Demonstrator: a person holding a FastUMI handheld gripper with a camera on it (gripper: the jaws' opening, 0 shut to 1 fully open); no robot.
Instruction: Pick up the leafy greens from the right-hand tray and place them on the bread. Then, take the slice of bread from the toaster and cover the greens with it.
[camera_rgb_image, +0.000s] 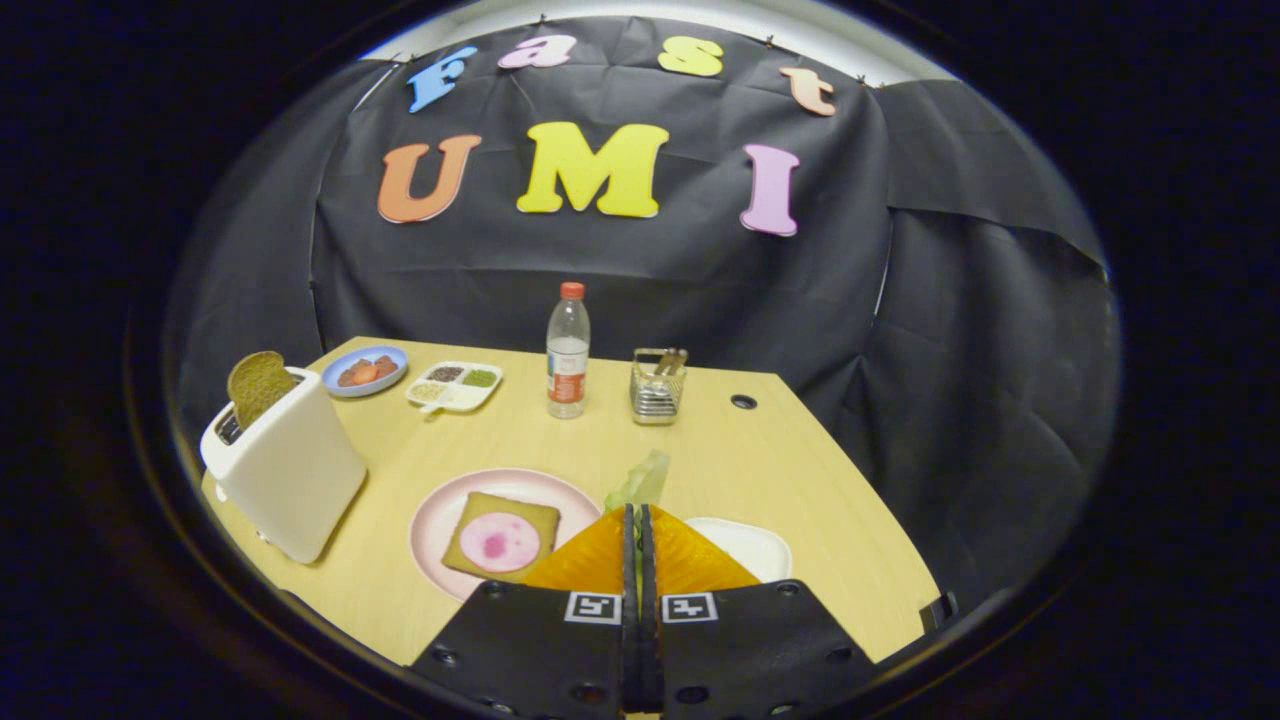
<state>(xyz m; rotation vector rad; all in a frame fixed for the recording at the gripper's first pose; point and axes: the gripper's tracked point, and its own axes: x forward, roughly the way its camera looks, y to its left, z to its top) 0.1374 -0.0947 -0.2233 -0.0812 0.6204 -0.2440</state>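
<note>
Over table's (760, 470) near edge, gripper (637, 520) pinched limp, light greens (642, 482) by the stem end, tearing easily

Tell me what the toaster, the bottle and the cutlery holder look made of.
Toaster: likely plastic, with a matte white, smooth, seamless shell. Bottle: clear plastic by its see-through wall, with a red cap. Cutlery holder: probably polished metal, as its silvery ribbed sides reflect light. The tool is shut on the greens, whose pale, crinkled leaf could be real or imitation.
</note>
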